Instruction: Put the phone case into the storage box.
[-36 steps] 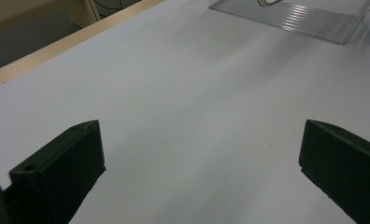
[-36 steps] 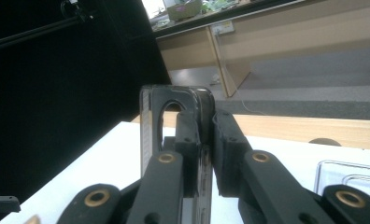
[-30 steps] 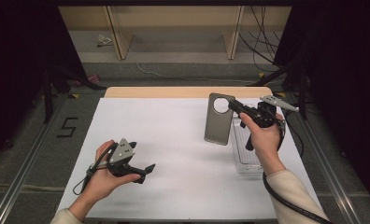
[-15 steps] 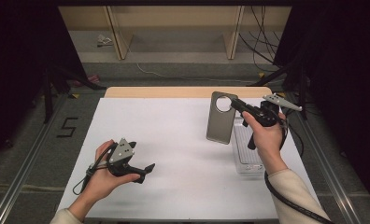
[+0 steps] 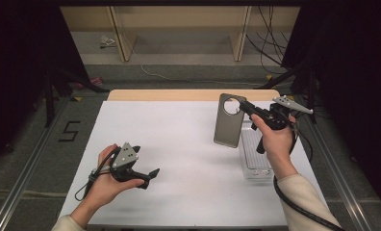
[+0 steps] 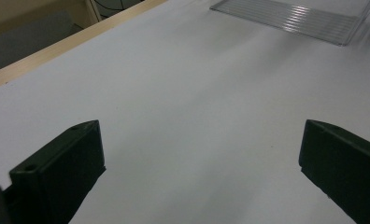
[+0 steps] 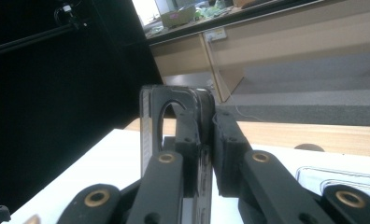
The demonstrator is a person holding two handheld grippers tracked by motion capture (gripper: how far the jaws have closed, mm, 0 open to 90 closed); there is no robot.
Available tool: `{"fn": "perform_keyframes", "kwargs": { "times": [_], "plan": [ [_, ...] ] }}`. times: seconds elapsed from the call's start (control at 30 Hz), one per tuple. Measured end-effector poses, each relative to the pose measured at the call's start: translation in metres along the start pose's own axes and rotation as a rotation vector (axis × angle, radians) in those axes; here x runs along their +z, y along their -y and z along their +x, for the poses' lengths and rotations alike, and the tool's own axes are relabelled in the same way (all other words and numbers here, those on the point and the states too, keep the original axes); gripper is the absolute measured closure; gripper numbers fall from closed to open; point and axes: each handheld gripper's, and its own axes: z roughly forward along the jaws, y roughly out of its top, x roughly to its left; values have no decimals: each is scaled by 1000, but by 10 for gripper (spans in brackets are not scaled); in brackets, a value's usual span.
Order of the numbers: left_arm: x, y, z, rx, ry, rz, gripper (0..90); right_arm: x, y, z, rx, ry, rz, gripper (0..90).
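Near the bench's right edge, the right gripper (image 5: pixel 246 109) pinches an upright grey phone case (image 5: pixel 227 121) beside a clear tray (image 5: pixel 254 163). Lower it gently, keeping it level; the left gripper (image 5: pixel 149 174) rests spread

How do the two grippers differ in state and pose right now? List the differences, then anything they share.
The right gripper is shut on the grey phone case, holding it upright above the table; the left gripper is open and holds nothing. The right sits raised beside the clear tray; the left stays low. Both are black and hand-held.

A white tabletop (image 5: pixel 193 144) with a bare wooden strip along its far edge carries a clear plastic tray (image 5: pixel 254 156) near its right edge.
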Motion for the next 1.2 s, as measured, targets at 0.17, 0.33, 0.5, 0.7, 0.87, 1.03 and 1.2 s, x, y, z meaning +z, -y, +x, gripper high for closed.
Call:
{"fn": "perform_keyframes", "kwargs": {
  "times": [0.17,0.33,0.5,0.7,0.87,1.03,1.2],
  "plan": [
    [-1,0,1,-3,-1,-4,0,-3,-3,-3,2,6,-10,826],
    [0,0,1,-3,-1,-3,0,-5,-5,-6,5,14,-17,826],
    [0,0,1,-3,0,-3,0,-7,-6,-9,7,23,-22,825],
    [-1,-1,1,-4,-2,-7,0,-9,-8,-13,15,30,-32,826],
    [-1,-1,1,-3,-3,-5,0,-10,-8,-16,21,35,-32,825],
    [-1,0,2,-4,-5,-5,0,-14,-10,-21,28,48,-42,825],
    [-1,-1,2,-5,-5,-6,0,-16,-11,-24,33,56,-47,825]
  ]
}}
